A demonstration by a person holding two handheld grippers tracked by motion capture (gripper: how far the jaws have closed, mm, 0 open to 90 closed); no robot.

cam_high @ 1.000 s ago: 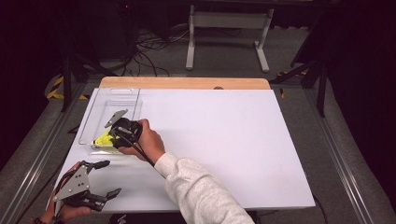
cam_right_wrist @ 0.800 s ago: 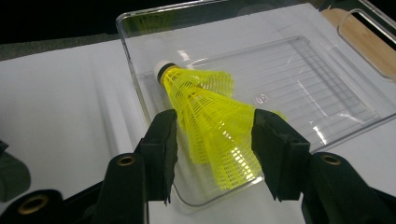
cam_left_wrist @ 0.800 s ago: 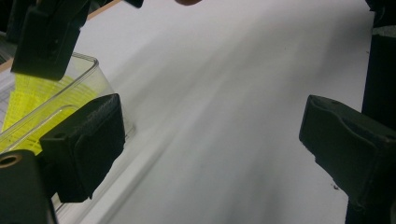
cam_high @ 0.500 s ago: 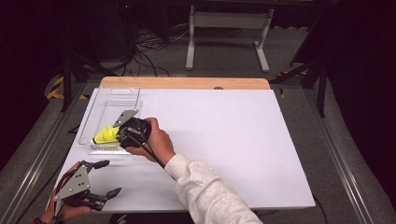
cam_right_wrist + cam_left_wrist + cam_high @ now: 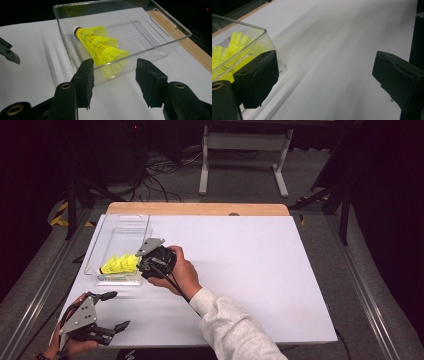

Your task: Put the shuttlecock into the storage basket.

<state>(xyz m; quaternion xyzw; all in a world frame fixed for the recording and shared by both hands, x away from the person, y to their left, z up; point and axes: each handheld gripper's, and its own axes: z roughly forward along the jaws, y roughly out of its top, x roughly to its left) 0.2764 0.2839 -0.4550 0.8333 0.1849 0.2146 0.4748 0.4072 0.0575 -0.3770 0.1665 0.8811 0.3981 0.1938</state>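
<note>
Where the clear tray (image 5: 172,40) sits at the counter's (image 5: 250,260) far left corner, yellow shuttlecocks (image 5: 100,47) lie nested inside it, cork away from the right hand-held gripper (image 5: 113,75). That gripper: jaws apart, empty, just outside the near tray wall. Left hand-held gripper (image 5: 107,312): jaws wide, empty, at the counter's near left edge. Step, as judged: placing done or a pick not begun. Next move needs lift over the wall. Open room: broad bare counter to the right.
</note>
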